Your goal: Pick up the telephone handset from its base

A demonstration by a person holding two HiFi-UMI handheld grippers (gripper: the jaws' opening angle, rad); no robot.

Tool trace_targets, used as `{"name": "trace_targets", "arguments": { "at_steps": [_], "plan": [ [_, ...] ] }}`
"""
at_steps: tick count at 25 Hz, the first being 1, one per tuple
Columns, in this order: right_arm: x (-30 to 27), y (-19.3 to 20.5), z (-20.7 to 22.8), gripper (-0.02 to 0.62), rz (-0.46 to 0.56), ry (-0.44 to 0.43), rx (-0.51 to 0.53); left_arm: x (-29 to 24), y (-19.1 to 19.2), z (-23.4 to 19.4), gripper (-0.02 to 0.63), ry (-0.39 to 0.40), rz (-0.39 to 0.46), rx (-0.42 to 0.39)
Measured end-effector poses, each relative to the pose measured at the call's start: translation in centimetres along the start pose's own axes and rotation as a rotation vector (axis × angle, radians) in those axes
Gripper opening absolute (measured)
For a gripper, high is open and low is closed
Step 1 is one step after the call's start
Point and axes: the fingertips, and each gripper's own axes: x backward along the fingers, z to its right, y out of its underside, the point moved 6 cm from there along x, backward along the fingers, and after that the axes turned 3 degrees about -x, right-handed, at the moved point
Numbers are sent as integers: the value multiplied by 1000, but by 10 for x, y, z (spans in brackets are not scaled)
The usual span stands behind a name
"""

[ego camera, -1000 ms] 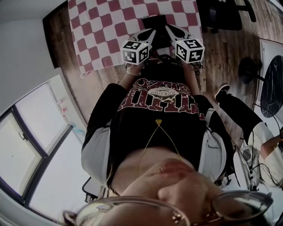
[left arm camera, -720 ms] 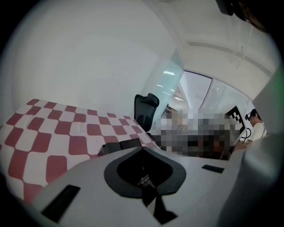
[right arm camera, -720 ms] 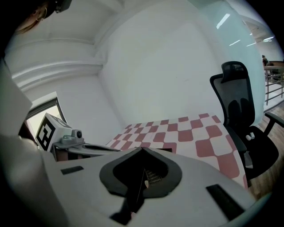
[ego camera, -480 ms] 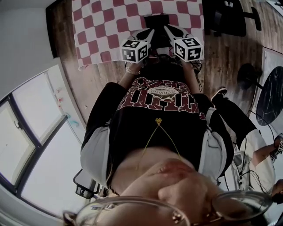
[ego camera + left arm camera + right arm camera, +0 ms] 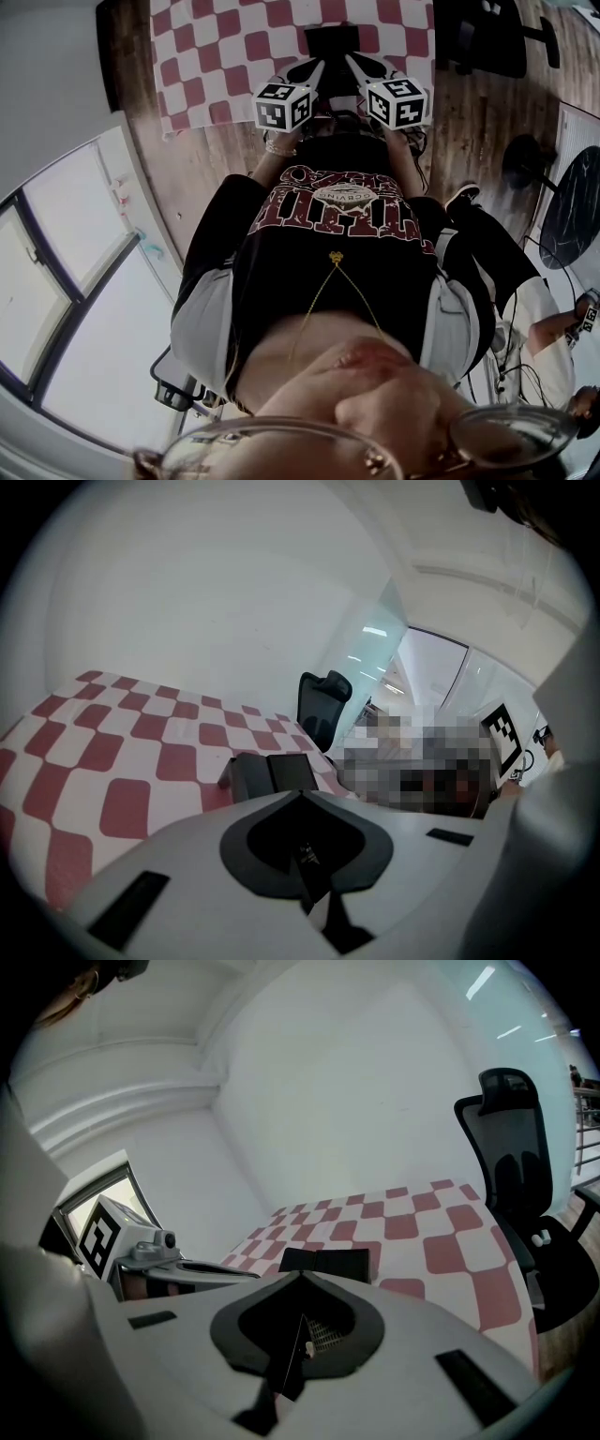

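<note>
The black telephone sits on a table with a red and white checked cloth. In the head view both grippers are held close together just short of it. The left gripper and right gripper point at its near edge. Neither touches it. In the left gripper view the telephone lies just beyond the shut left gripper. In the right gripper view the telephone lies beyond the shut right gripper. I cannot tell the handset apart from the base.
A black office chair stands at the table's right side, on the wooden floor. Another person sits at the lower right of the head view. Windows line the left.
Both grippers have sunk a little toward the table and the telephone. Their jaws are still shut and empty.
</note>
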Motion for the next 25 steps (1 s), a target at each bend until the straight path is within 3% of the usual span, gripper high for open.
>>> {"name": "trace_targets", "arguments": {
  "at_steps": [15,25],
  "plan": [
    [-4,20,7,18,-45,4,-25,1,13,-14,11,-47,-33,25],
    [-3,24,11,18,-47,19,-45,2,17,-30,28,-39,-48,55]
  ]
}}
